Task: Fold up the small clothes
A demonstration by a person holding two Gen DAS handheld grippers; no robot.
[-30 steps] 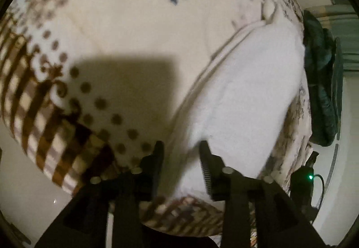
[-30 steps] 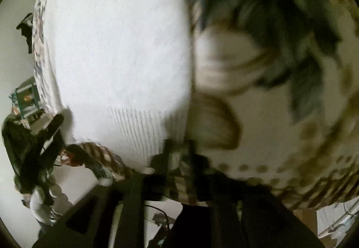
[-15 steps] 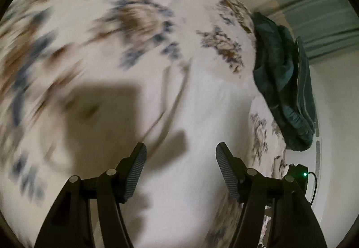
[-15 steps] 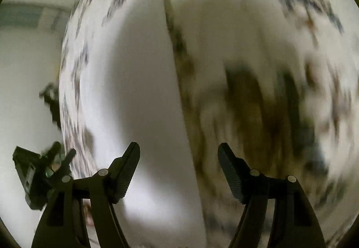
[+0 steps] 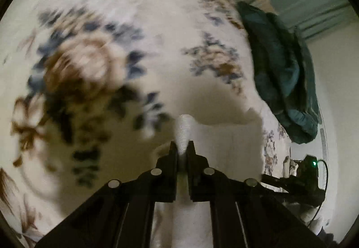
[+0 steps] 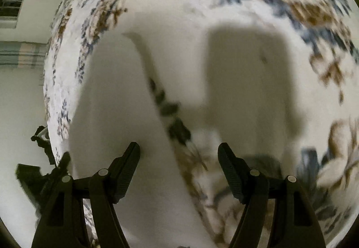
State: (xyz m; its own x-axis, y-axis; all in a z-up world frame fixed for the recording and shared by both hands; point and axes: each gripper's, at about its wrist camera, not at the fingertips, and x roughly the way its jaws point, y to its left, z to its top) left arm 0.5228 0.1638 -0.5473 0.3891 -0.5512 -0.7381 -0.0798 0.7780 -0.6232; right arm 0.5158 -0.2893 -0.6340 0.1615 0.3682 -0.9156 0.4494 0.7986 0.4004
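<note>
A white knit garment lies on a floral bedspread. My left gripper is shut on a raised fold of the white garment, which bunches up between the jaws and drapes off to the right. In the right wrist view the same white garment lies flat at the left and centre, its edge running diagonally down over the floral bedspread. My right gripper is open and empty, low over that edge of the garment.
A dark teal bundle of cloth lies at the bed's far right edge. A black device with a green light stands past the bed at the right. A pale wall and the bed's left edge show in the right wrist view.
My left gripper, open half a second ago, has shut on a fold of the white garment and lifted it. My right gripper opened a second ago and stays open over the garment's edge.
</note>
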